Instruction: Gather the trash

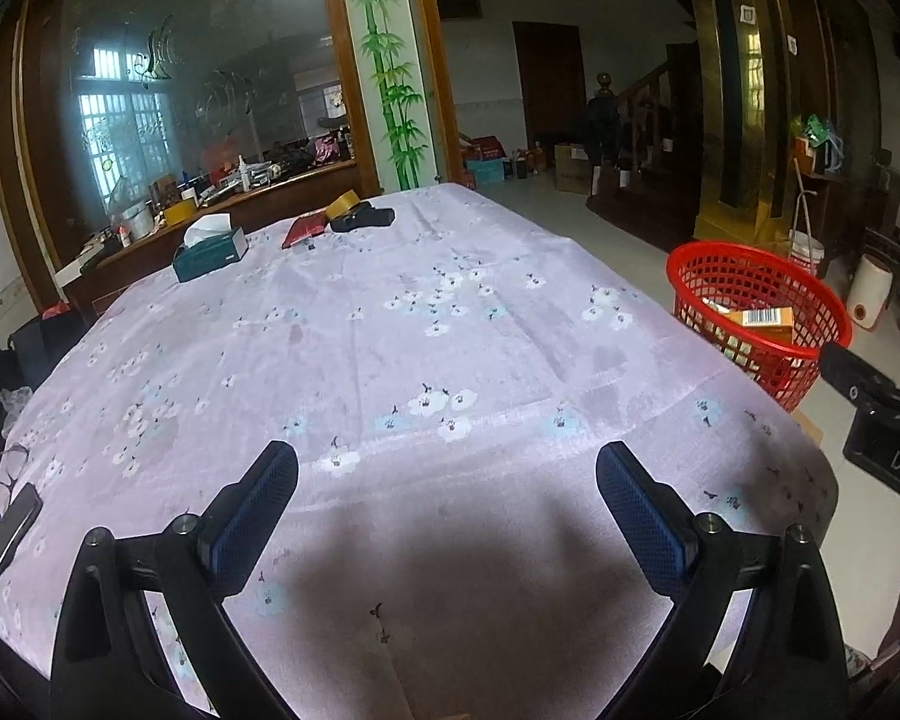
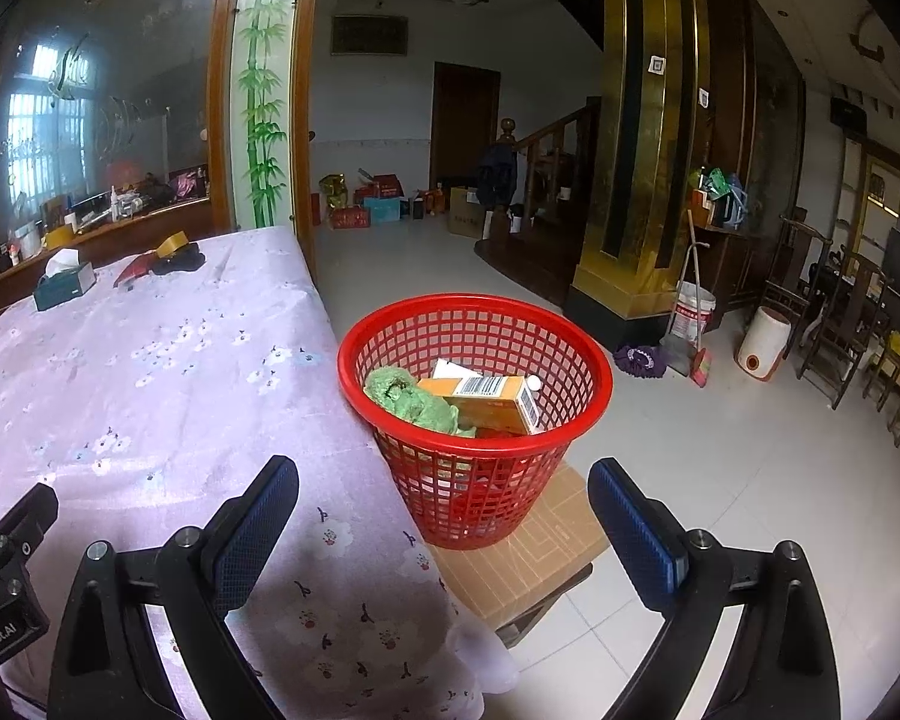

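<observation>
A red mesh basket (image 2: pixel 474 324) stands on a cardboard box beside the table's right edge. It holds an orange carton (image 2: pixel 486 399) with a barcode, a crumpled green wad (image 2: pixel 414 399) and a white scrap. The basket also shows in the left wrist view (image 1: pixel 756 276) at the right. My left gripper (image 1: pixel 447 480) is open and empty above the lilac flowered tablecloth (image 1: pixel 390 330). My right gripper (image 2: pixel 444 498) is open and empty, held near the table's corner in front of the basket. The right gripper's body shows at the right edge of the left wrist view (image 1: pixel 882 420).
At the table's far end lie a teal tissue box (image 1: pixel 210 252), a red packet (image 1: pixel 303 230), a tape roll (image 1: pixel 343 204) and a black case (image 1: pixel 363 219). A phone (image 1: pixel 7 534) and glasses (image 1: pixel 0 480) lie at the near left. A tiled floor, a bucket and chairs (image 2: pixel 834 324) are right.
</observation>
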Motion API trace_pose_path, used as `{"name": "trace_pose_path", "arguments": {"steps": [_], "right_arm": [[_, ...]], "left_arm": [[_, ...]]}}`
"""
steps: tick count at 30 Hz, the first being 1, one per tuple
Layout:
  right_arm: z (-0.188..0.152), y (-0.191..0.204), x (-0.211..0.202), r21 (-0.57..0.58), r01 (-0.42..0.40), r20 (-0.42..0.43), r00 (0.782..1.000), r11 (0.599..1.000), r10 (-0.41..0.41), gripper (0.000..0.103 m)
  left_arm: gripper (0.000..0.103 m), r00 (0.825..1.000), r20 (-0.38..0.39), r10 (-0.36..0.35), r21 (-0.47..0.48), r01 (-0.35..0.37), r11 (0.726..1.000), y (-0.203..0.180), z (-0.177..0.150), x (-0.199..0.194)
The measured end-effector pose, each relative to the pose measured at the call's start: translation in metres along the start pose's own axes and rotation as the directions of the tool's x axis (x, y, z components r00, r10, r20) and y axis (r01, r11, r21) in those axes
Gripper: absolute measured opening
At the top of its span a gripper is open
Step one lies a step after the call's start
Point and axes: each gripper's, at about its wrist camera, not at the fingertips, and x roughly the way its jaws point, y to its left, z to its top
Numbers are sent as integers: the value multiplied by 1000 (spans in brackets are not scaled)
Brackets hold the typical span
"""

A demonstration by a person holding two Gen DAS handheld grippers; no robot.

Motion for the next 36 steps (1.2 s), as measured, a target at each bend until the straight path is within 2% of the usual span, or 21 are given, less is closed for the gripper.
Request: {"name": "trace_pose_path", "arguments": {"steps": [36], "right_arm": [[-1,12,1,-31,-21,-11,1000,999,21,99]], "left_arm": [[99,1000,-6,-13,-21,13,1000,6,-3,0]]}}
